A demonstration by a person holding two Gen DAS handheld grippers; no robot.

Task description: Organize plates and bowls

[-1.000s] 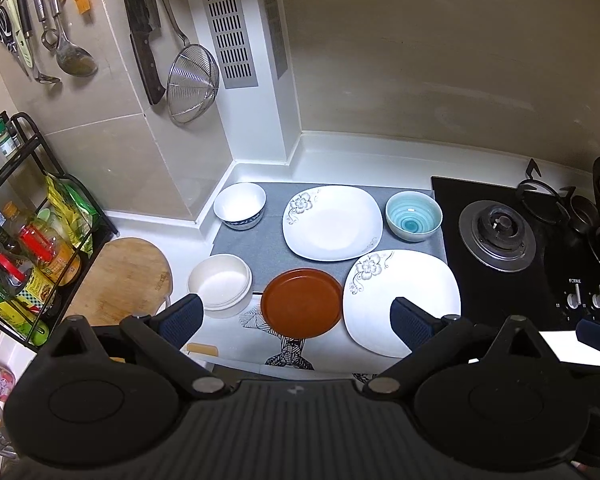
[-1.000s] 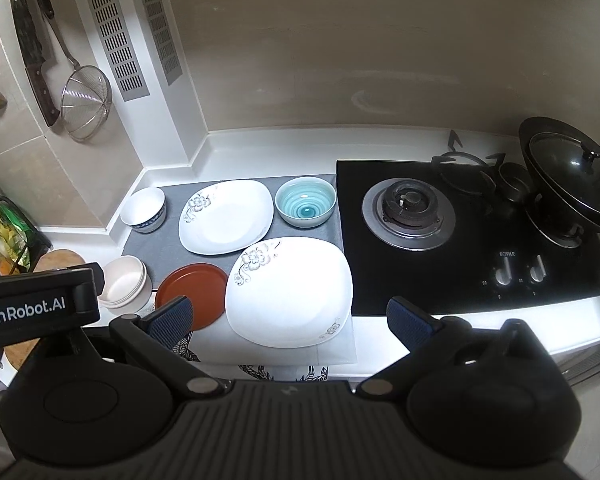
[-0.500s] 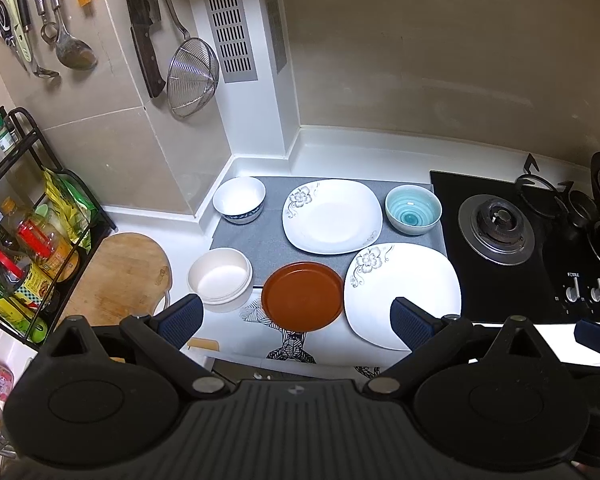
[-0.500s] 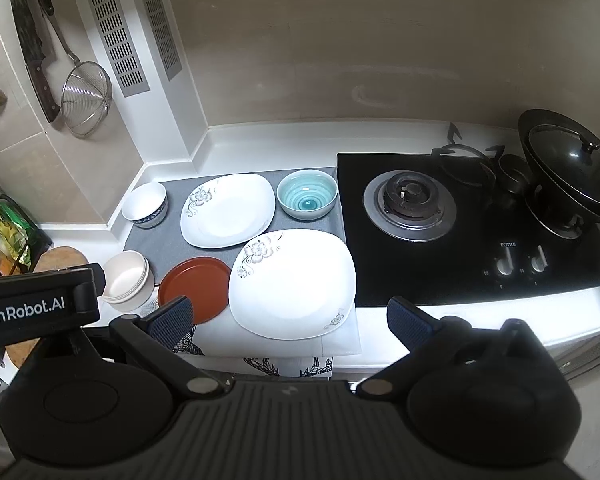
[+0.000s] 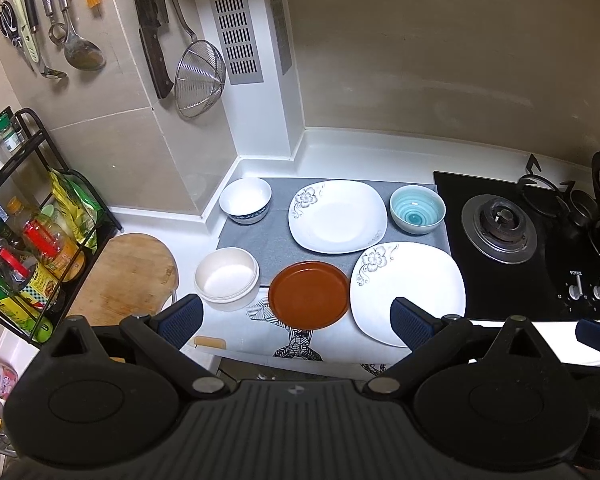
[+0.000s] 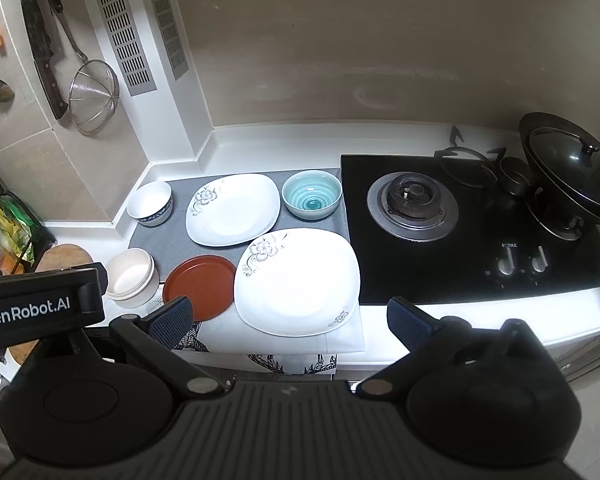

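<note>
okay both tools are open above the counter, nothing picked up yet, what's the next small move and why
Probably lower the open right tool toward the near edge of the large white plate. That plate lies directly below it, nothing rests on it, and its near edge faces the tool. The left tool hangs open over the brown plate.

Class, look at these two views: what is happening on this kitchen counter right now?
Nothing is being handled yet. The left hand-held gripper and right hand-held gripper hover open above the counter. Two white floral plates, a brown plate and three bowls, teal, cream, and white, lie separately, unstacked.
</note>
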